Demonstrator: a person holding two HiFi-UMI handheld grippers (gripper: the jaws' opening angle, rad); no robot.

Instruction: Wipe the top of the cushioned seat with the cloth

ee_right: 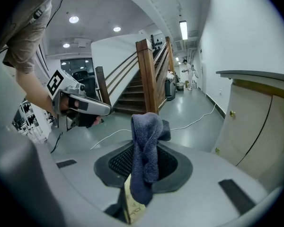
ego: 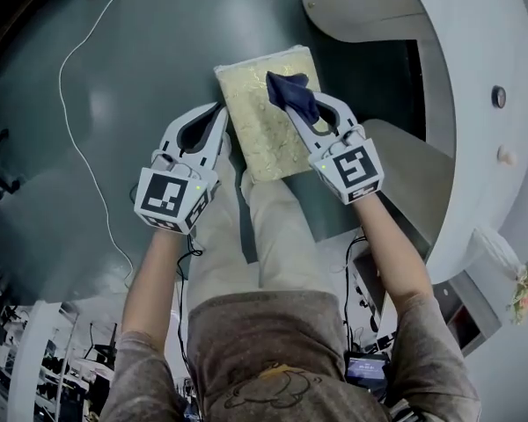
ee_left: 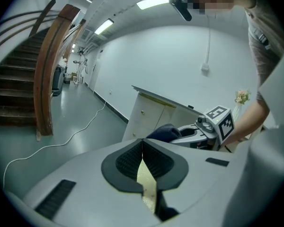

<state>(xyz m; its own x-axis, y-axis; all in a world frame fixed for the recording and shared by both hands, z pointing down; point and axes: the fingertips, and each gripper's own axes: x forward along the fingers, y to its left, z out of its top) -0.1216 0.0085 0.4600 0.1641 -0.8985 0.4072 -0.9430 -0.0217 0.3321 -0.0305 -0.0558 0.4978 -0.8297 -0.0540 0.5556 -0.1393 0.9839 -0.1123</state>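
The cushioned seat (ego: 262, 130) is a yellowish square pad on the grey floor in front of my legs. My right gripper (ego: 292, 104) hangs over its far right part, shut on a dark blue cloth (ego: 289, 93) that bunches up past the fingertips. In the right gripper view the cloth (ee_right: 144, 150) droops between the pads, with the seat (ee_right: 131, 206) showing below. My left gripper (ego: 218, 114) sits at the seat's left edge, shut with nothing in it. In the left gripper view its jaw tips (ee_left: 142, 142) meet, and a strip of the seat (ee_left: 147, 183) shows beneath.
A white cable (ego: 75, 121) snakes over the floor to the left. A curved white counter (ego: 475, 77) wraps round the right and far side. A wooden staircase (ee_left: 23, 89) and a pale cabinet (ee_left: 149, 117) stand beyond. My legs (ego: 268, 236) are just behind the seat.
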